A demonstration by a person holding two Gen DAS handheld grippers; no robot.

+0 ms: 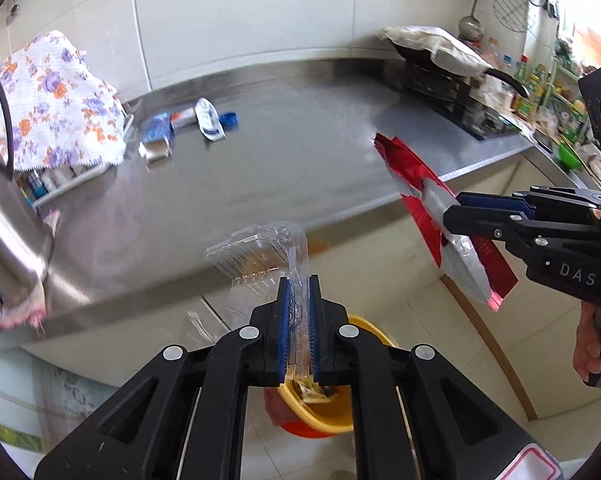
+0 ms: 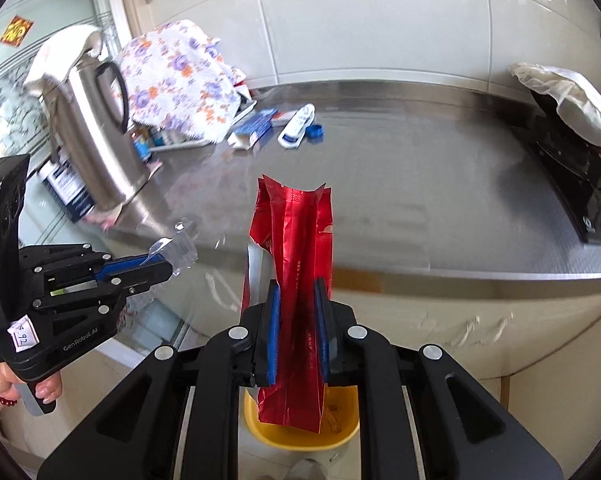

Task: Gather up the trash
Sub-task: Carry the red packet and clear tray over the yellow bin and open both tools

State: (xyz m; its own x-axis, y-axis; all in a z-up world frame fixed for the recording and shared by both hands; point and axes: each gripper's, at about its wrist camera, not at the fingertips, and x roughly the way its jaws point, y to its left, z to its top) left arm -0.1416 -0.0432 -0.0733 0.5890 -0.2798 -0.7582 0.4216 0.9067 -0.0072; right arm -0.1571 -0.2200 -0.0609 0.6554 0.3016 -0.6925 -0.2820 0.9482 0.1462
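Note:
My left gripper (image 1: 299,292) is shut on a clear plastic tray (image 1: 260,252), held off the steel counter's front edge above a yellow bin (image 1: 324,416) on the floor. It also shows in the right wrist view (image 2: 168,266) with the clear plastic tray (image 2: 178,246). My right gripper (image 2: 297,300) is shut on a red foil bag (image 2: 296,236), above the yellow bin (image 2: 300,436). In the left wrist view the right gripper (image 1: 452,212) holds the red foil bag (image 1: 412,168) at the right.
On the steel counter (image 1: 260,168) lie a blue carton (image 1: 156,136), a white tube (image 1: 208,118) and a blue cap (image 1: 230,119). A flowered cloth (image 1: 48,100) covers a rack at left beside a steel kettle (image 2: 96,140). A covered pan (image 1: 432,52) sits on the stove at right.

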